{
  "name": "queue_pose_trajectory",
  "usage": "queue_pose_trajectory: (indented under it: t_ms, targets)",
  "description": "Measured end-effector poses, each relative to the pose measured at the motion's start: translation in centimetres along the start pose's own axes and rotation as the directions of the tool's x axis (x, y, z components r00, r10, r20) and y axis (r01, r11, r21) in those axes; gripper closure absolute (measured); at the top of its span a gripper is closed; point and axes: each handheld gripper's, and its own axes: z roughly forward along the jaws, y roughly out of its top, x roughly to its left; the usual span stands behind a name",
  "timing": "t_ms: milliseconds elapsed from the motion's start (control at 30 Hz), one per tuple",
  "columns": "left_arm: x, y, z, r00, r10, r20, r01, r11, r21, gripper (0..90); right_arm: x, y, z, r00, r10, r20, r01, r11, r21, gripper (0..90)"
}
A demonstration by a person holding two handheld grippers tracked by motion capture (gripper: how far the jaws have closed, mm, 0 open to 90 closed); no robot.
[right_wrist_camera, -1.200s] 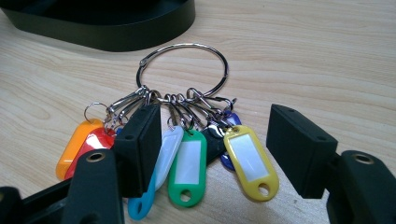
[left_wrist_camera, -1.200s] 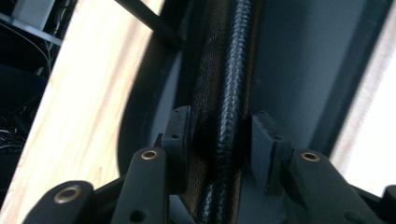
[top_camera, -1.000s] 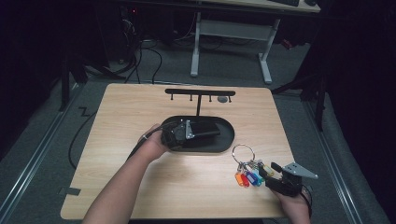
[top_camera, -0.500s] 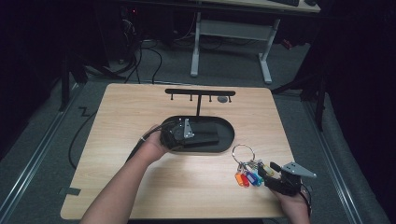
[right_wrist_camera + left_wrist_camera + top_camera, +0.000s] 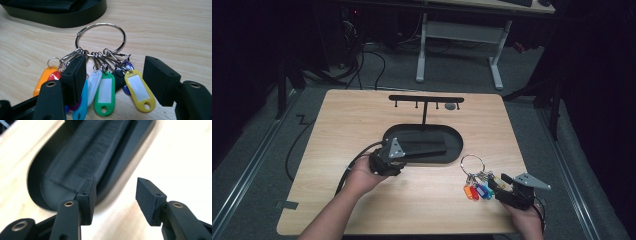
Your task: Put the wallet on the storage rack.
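My left gripper (image 5: 113, 197) has just been opening, nothing between its fingers (image 5: 86, 195), the black tray (image 5: 37, 180) just ahead. My right gripper (image 5: 112, 80) stands parted around the key tags (image 5: 105, 91) (pads off them, ring (image 5: 100, 37) beyond).

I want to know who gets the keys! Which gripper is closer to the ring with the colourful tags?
Right. The right gripper has its open jaws around the tags of the key ring; the left gripper sits apart, at the black tray.

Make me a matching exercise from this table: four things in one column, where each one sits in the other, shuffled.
1. black oval tray
2. key ring with coloured tags
3. left gripper
4. hook rack

a. upright behind the tray
b. table's middle
c. between the right gripper's open jaws
d. open at the tray's near rim

Pairs: 1-b, 2-c, 3-d, 4-a
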Motion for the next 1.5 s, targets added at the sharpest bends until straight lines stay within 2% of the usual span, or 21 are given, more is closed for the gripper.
queue_pose_trajectory:
  t_ms: [100, 300, 400, 500, 600, 700, 767, 800, 833, 867, 900, 967, 1000, 1100, 1133, 1233, 1333, 1400, 1467, 1500]
  targets:
    - [-0.6, -1.8, -1.0, 0.9991, -0.042, 0.009, 0.043, 0.9987, -0.029, 49.3, 0.0, 0.0, 0.0, 0.9999, 0.011, 0.002, -0.011, 1.0, 0.001, 36.0]
    - [-1.4, -4.7, -2.2, 0.9924, -0.121, 0.021, 0.122, 0.9918, -0.038, 45.0, 0.1, 0.2, 0.2, 1.0, 0.0, -0.005, 0.0, 1.0, -0.001, 38.5]
    - [-1.9, -5.9, -3.1, 0.9843, -0.17, 0.045, 0.173, 0.9835, -0.054, 41.8, 0.1, 0.3, 0.1, 1.0, 0.006, -0.008, -0.006, 1.0, -0.007, 39.4]
    - [-2.6, -6.9, -4.2, 0.9806, -0.193, 0.032, 0.195, 0.9772, -0.084, 38.9, 0.0, 0.2, 0.0, 0.9999, 0.009, -0.007, -0.009, 1.0, -0.008, 39.8]
    - [-3.0, -8.2, -5.0, 0.9736, -0.228, 0.017, 0.228, 0.9677, -0.108, 36.8, 0.0, 0.2, -0.1, 0.9999, 0.013, -0.005, -0.013, 1.0, -0.008, 39.9]
    - [-3.5, -9.9, -5.6, 0.9637, -0.267, -0.007, 0.264, 0.955, -0.136, 35.0, 0.0, 0.2, -0.1, 0.9999, 0.014, -0.005, -0.014, 1.0, -0.006, 40.1]
    - [-4.0, -11.2, -6.0, 0.9542, -0.298, -0.027, 0.289, 0.9412, -0.175, 33.3, -0.1, 0.1, 0.0, 0.9999, 0.012, -0.007, -0.012, 1.0, -0.001, 41.0]
    - [-4.1, -11.7, -6.1, 0.9489, -0.315, -0.026, 0.305, 0.9355, -0.178, 33.4, -0.1, 0.1, 0.0, 0.9999, 0.012, -0.007, -0.012, 1.0, 0.001, 41.3]
    - [-4.0, -11.8, -6.3, 0.9493, -0.314, -0.021, 0.306, 0.9362, -0.174, 33.0, -0.1, 0.1, 0.1, 0.9999, 0.015, -0.006, -0.015, 1.0, 0.003, 41.3]
    - [-3.9, -12.0, -6.4, 0.9522, -0.304, -0.031, 0.294, 0.94, -0.173, 31.3, -0.1, 0.1, 0.1, 0.9999, 0.016, -0.004, -0.016, 1.0, 0.0, 41.6]
    - [-3.7, -12.2, -6.4, 0.9523, -0.302, -0.046, 0.29, 0.9415, -0.171, 30.9, -0.1, 0.2, 0.0, 0.9999, 0.014, -0.003, -0.014, 1.0, -0.004, 42.0]
    - [-3.2, -12.7, -6.1, 0.9414, -0.336, -0.034, 0.326, 0.9308, -0.165, 30.5, 0.0, 0.2, 0.0, 0.9999, 0.014, 0.006, -0.014, 1.0, -0.005, 43.4]
    - [-3.0, -12.8, -6.0, 0.941, -0.338, -0.026, 0.329, 0.9302, -0.162, 30.5, 0.1, 0.2, 0.0, 0.9999, 0.011, 0.007, -0.011, 1.0, -0.004, 46.1]
    - [-3.0, -12.7, -5.7, 0.9529, -0.299, -0.054, 0.289, 0.9471, -0.14, 28.6, 0.3, 0.2, 0.1, 0.9999, -0.005, 0.01, 0.005, 1.0, -0.003, 48.0]
    - [-2.9, -12.7, -5.7, 0.9543, -0.294, -0.051, 0.285, 0.9479, -0.143, 28.3, 0.4, 0.2, 0.1, 0.9999, -0.004, 0.015, 0.004, 1.0, 0.0, 48.0]
    - [-2.8, -12.6, -5.6, 0.9554, -0.294, -0.029, 0.286, 0.9452, -0.157, 28.9, 0.6, 0.2, 0.2, 0.9999, -0.004, 0.016, 0.004, 1.0, 0.008, 46.2]
    - [-2.5, -12.6, -5.1, 0.955, -0.297, 0.004, 0.294, 0.9445, -0.147, 29.2, 0.8, 0.5, 0.3, 0.9999, 0.002, 0.014, -0.002, 1.0, 0.015, 45.4]
    - [-2.5, -12.6, -5.1, 0.9551, -0.296, 0.004, 0.294, 0.9448, -0.146, 29.2, 1.0, 1.0, 0.4, 0.9998, 0.0, 0.018, -0.001, 1.0, 0.024, 45.3]
    - [-2.4, -12.5, -5.2, 0.9514, -0.308, 0.005, 0.305, 0.94, -0.153, 28.6, 1.2, 1.5, 0.4, 0.9997, -0.008, 0.021, 0.007, 0.999, 0.051, 45.2]
    - [-2.4, -12.5, -5.2, 0.9486, -0.316, 0.008, 0.313, 0.9351, -0.166, 28.0, 1.3, 1.7, 0.5, 0.9996, -0.021, 0.021, 0.019, 0.998, 0.067, 45.3]
